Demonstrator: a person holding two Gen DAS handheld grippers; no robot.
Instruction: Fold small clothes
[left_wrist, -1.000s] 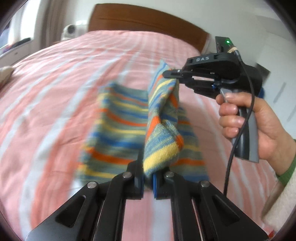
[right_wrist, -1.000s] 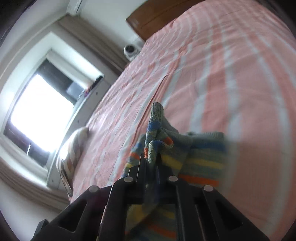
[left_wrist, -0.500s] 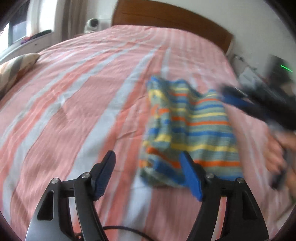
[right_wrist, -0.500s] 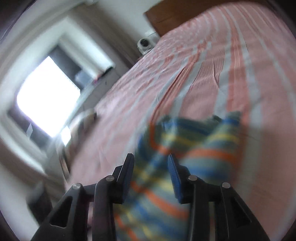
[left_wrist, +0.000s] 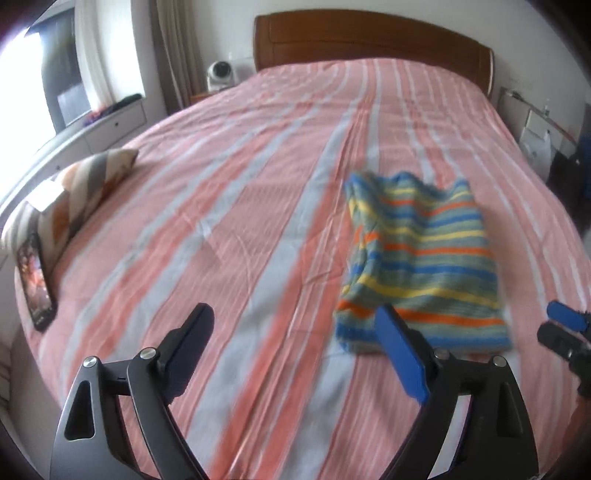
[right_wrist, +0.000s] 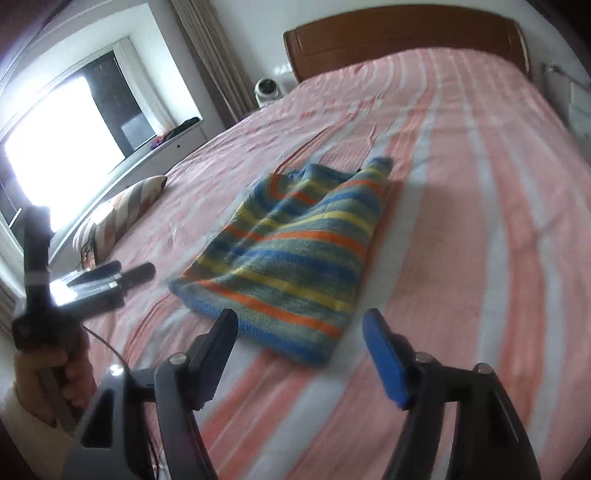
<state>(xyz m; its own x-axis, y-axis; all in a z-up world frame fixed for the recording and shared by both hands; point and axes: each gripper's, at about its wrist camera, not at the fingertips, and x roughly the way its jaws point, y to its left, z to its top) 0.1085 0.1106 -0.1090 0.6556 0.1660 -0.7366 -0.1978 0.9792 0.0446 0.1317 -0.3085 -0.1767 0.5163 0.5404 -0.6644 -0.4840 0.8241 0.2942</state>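
Observation:
A small knit garment with blue, yellow, orange and grey stripes (left_wrist: 421, 258) lies folded flat on the pink striped bed (left_wrist: 221, 221). My left gripper (left_wrist: 295, 317) hovers to the left of its near corner, jaws opening wide with nothing between them. In the right wrist view the garment (right_wrist: 295, 251) lies just beyond my right gripper (right_wrist: 300, 321), whose jaws are also opening and whose pads touch no cloth. The left gripper (right_wrist: 122, 273) shows at the left there, held in a hand (right_wrist: 55, 376). A tip of the right gripper (left_wrist: 561, 325) shows at the left view's right edge.
A striped pillow (left_wrist: 81, 188) and a dark phone (left_wrist: 35, 280) lie at the bed's left edge. A wooden headboard (left_wrist: 369, 40) closes the far end. A white round device (left_wrist: 219, 74) stands beside it, near a window ledge (left_wrist: 110, 118).
Both grippers were shut on the lifted garment; they have let go, opened and drawn back. The garment now lies folded on the bed.

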